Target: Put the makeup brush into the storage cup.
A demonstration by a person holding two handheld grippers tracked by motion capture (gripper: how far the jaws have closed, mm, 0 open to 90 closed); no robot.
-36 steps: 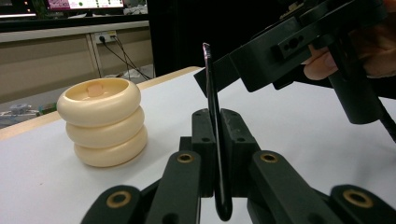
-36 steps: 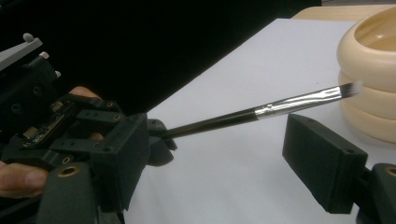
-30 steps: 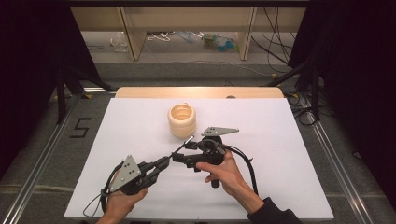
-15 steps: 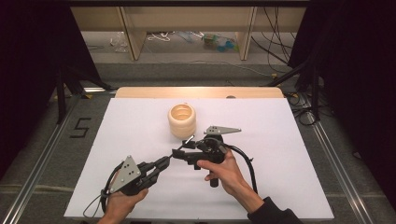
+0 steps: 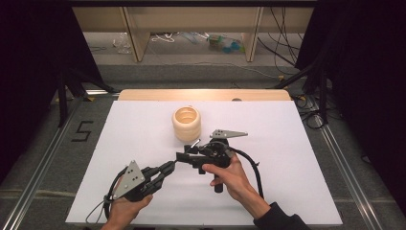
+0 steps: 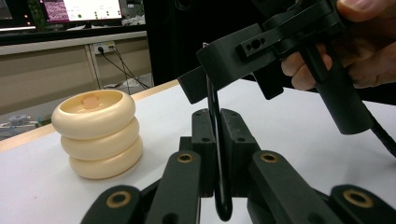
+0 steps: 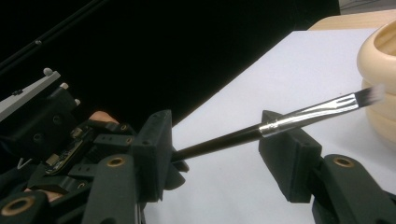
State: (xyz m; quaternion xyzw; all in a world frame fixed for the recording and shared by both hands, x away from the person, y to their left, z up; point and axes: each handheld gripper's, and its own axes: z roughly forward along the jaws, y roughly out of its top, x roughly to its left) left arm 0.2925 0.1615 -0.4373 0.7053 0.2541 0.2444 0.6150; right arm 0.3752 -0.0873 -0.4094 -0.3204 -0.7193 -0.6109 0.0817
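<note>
The left tongs (image 5: 168,167) pinch the black handle of a paintbrush (image 7: 280,124), whose bristles point toward the cream ringed holder (image 5: 186,123) standing mid-table. The right tongs (image 7: 224,154) are spread, one jaw on each side of the handle, not yet touching it. This looks like a hand-over. To do it well, the right tongs should close squarely on the handle near the metal collar before the left tongs let go, keeping the brush level above the white table (image 5: 297,143).
</note>
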